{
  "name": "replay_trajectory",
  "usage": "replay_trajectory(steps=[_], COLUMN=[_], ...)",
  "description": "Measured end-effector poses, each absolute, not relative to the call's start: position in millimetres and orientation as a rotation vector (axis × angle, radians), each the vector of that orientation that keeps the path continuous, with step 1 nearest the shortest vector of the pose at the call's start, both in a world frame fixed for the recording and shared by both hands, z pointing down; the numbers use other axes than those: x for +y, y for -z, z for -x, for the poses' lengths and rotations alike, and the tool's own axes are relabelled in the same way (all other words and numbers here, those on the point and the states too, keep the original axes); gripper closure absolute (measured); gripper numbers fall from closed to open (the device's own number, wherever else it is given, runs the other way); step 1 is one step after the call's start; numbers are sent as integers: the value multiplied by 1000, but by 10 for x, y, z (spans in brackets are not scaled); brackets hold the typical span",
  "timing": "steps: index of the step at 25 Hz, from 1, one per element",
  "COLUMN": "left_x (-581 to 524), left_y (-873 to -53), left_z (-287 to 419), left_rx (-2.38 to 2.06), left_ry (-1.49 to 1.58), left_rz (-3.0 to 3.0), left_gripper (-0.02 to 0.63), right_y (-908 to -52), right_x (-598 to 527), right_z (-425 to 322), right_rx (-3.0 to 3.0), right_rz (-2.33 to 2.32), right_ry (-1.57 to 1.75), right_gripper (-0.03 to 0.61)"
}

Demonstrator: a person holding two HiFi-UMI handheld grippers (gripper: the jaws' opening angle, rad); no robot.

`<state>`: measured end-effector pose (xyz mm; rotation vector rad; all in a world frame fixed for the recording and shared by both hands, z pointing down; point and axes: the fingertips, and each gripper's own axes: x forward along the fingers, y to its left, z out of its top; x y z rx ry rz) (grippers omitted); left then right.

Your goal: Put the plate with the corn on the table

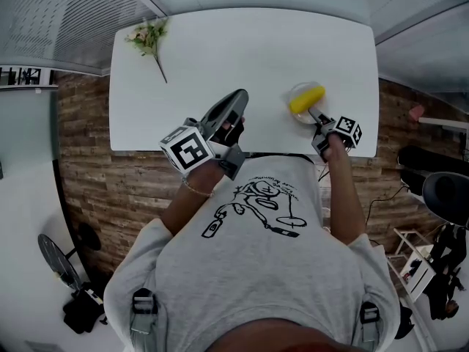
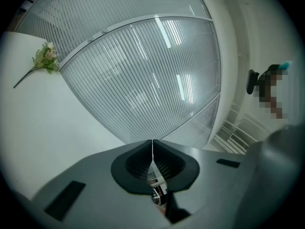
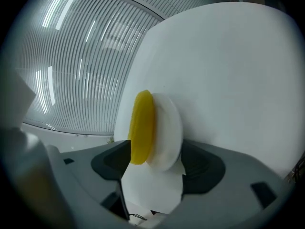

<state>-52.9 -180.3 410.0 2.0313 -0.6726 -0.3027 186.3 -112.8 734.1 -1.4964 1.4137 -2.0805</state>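
A small white plate (image 1: 297,116) carrying a yellow corn cob (image 1: 306,100) is at the front right of the white table (image 1: 256,50). My right gripper (image 1: 316,117) reaches its near side from the table's front edge. In the right gripper view the gripper (image 3: 155,151) is rolled on its side. One jaw lies against the corn (image 3: 142,128) and the other against the plate's (image 3: 167,132) underside, shut on both. I cannot tell whether the plate touches the tabletop (image 3: 228,80). My left gripper (image 1: 240,96) hovers shut and empty over the front middle, its jaws (image 2: 152,149) meeting.
A sprig of pale flowers (image 1: 149,37) lies at the table's far left corner, also seen in the left gripper view (image 2: 45,60). Ribbed blinds (image 2: 143,75) stand behind the table. The table's front edge (image 1: 242,152) runs just before my body, with wooden floor on both sides.
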Motion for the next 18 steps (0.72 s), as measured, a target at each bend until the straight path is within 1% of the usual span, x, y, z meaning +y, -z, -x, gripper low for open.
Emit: replay_trajectory(steps=[15, 18], left_x=[-1811, -1814], left_y=[-4121, -4129], left_z=[531, 519], left_rx=[-659, -655], left_ry=[307, 306], left_rz=[-2034, -2042], left_gripper=[592, 592], right_y=[-7356, -7331], right_x=[-975, -941], right_z=[-1958, -1970], right_rx=[1366, 1376], right_rz=[1524, 1527], right_ry=[2085, 2075], right_gripper=[259, 282])
